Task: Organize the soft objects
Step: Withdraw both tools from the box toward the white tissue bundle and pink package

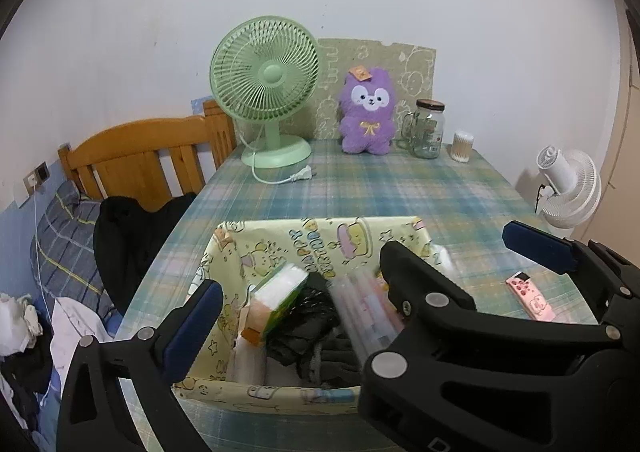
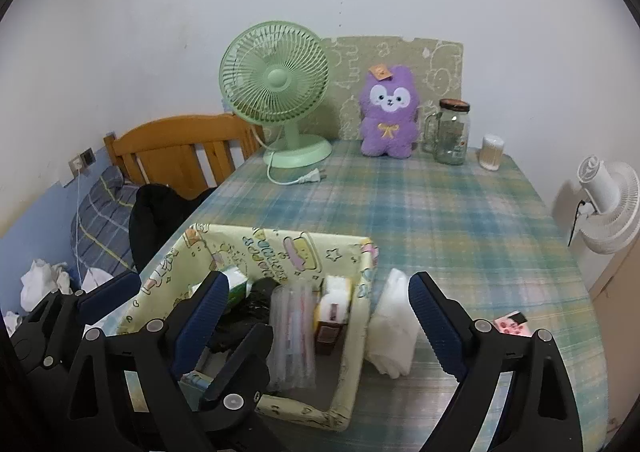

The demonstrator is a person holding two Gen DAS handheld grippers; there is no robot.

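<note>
I am holding my black left gripper with blue-padded fingers [image 1: 304, 284] wide open across the lower frame. My black right gripper with blue pads [image 2: 320, 316] is likewise spreading open, filling the bottom of its view.

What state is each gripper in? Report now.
Left gripper: open, holding nothing.
Right gripper: open, holding nothing; the white soft packet lies ungripped on the table by its right finger.

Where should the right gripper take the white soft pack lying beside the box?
Across the white pack's upper end, from above: it leans on the box wall, so that end stands free. The right gripper is open.
</note>
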